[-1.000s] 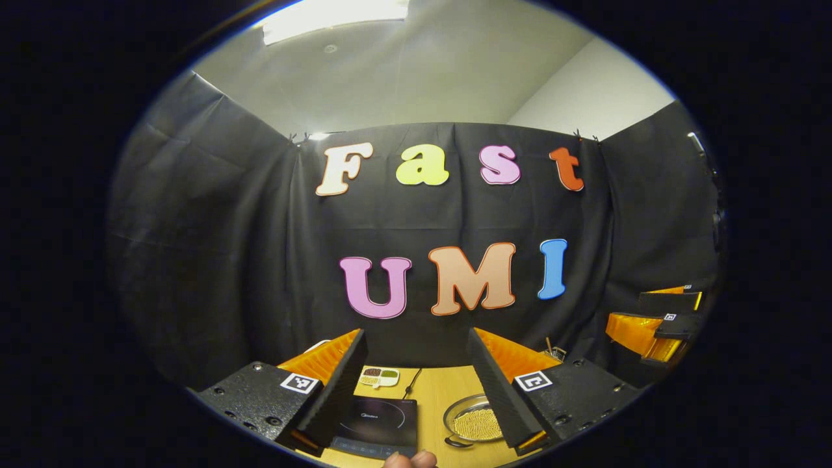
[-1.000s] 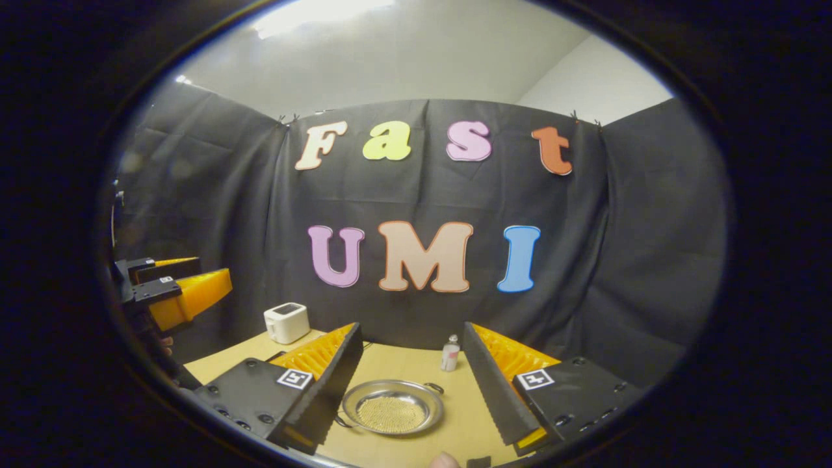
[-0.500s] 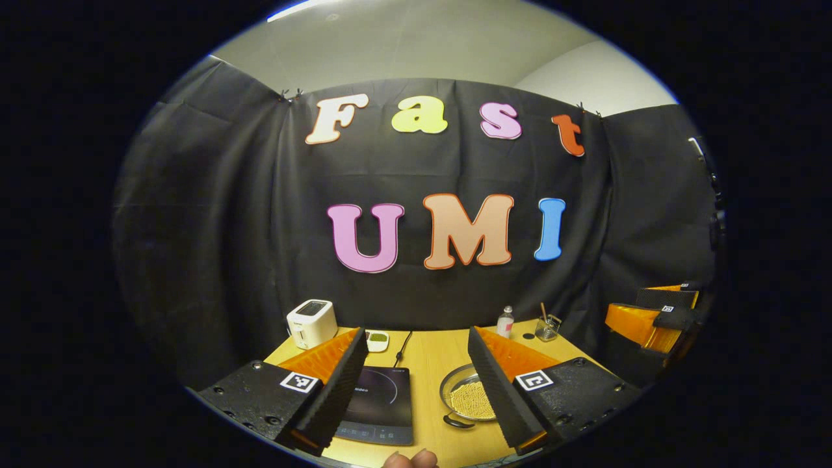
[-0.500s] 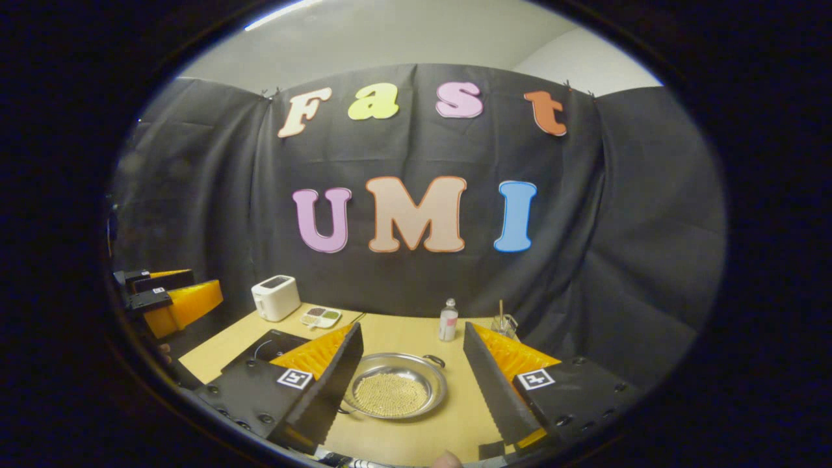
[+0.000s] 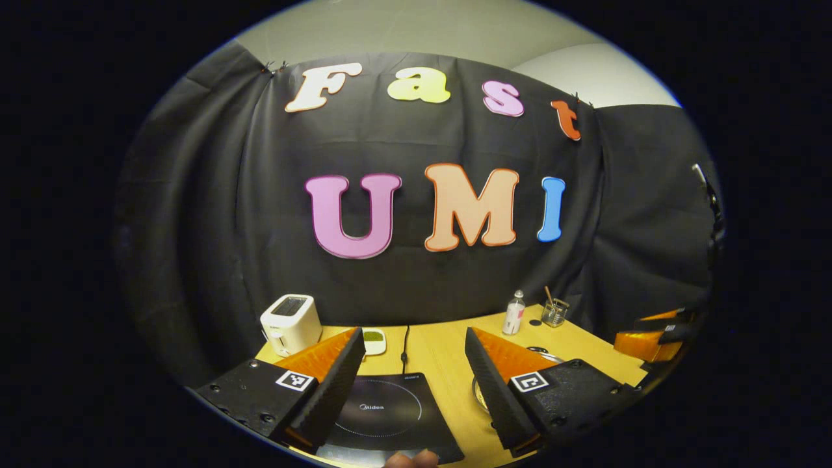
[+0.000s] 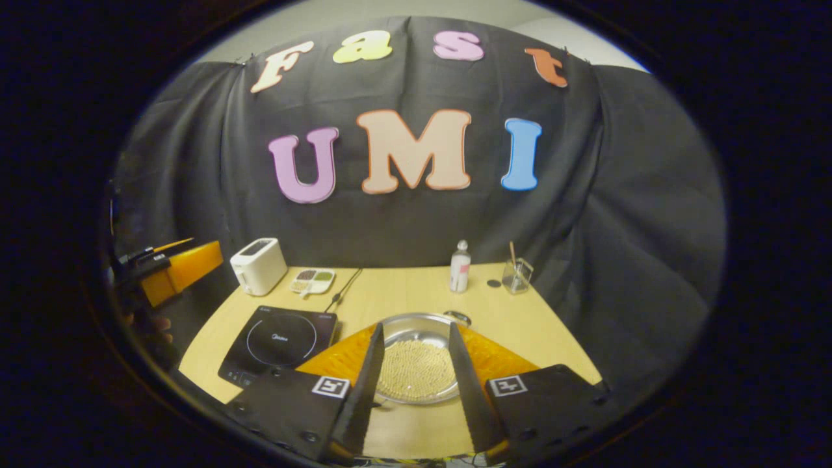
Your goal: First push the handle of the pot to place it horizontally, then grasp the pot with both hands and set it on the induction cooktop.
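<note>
The pot [image 6: 416,357], a shallow metal pan holding small pale beads, sat on the wooden table [image 6: 403,292] just to the right of the induction cooktop [image 6: 278,342], not on it. One small handle [image 6: 459,317] showed at its far rim. The right gripper [image 6: 414,370] hovered above the pot's near side, its fingers parted to a moderate gap that framed the pan without touching it. The left gripper [image 5: 409,380] was held over the induction cooktop [image 5: 390,416], fingers set wide apart and empty; the pot's rim [image 5: 545,356] was partly hidden behind its right finger. Along the back of the table stood a white toaster [image 6: 259,265], a divided dish [image 6: 312,281], a small bottle [image 6: 460,266] and a glass with a stick [image 6: 517,275].
</note>
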The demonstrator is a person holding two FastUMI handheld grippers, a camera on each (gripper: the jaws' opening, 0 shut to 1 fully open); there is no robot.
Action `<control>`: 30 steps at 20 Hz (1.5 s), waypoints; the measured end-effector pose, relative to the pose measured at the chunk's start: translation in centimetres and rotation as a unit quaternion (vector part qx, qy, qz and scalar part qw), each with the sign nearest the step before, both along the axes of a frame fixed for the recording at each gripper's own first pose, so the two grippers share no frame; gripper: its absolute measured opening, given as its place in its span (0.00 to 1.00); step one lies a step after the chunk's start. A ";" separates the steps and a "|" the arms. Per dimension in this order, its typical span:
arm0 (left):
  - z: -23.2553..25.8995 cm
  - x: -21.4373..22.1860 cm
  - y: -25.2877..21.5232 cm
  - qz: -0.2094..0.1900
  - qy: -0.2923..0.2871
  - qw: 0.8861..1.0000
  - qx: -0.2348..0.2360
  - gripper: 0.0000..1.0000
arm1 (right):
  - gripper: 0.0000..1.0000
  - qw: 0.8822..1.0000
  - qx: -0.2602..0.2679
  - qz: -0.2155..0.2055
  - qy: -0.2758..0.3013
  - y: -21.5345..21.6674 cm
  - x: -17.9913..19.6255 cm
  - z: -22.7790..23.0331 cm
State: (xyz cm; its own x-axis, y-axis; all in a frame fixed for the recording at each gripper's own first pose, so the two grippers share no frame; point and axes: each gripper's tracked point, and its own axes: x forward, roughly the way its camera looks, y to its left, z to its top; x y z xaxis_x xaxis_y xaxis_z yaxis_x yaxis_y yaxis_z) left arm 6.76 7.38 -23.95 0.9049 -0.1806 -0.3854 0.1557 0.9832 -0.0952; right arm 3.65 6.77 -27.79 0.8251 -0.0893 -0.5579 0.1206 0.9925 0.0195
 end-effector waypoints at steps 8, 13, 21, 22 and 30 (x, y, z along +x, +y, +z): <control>-6.4 -1.5 2.5 -0.008 0.083 0.996 -0.016 0.95 | 0.10 0.984 0.058 -0.071 0.156 1.1 -3.5 -13.2; -7.9 -1.7 3.8 -0.007 0.102 0.995 -0.017 0.95 | 0.03 0.969 0.068 -0.076 0.224 1.8 -5.7 -17.9; -8.8 -2.3 5.4 -0.002 0.116 0.993 -0.017 0.95 | 0.03 0.947 0.118 -0.114 0.275 2.4 -6.2 -23.5; -8.9 -2.5 5.7 0.002 0.119 0.993 -0.017 0.95 | 0.03 0.947 0.118 -0.115 0.277 2.5 -6.0 -23.7; -9.1 -2.6 7.4 0.015 0.121 0.992 -0.021 0.95 | 0.02 0.939 0.145 -0.119 0.288 5.6 -4.6 -24.6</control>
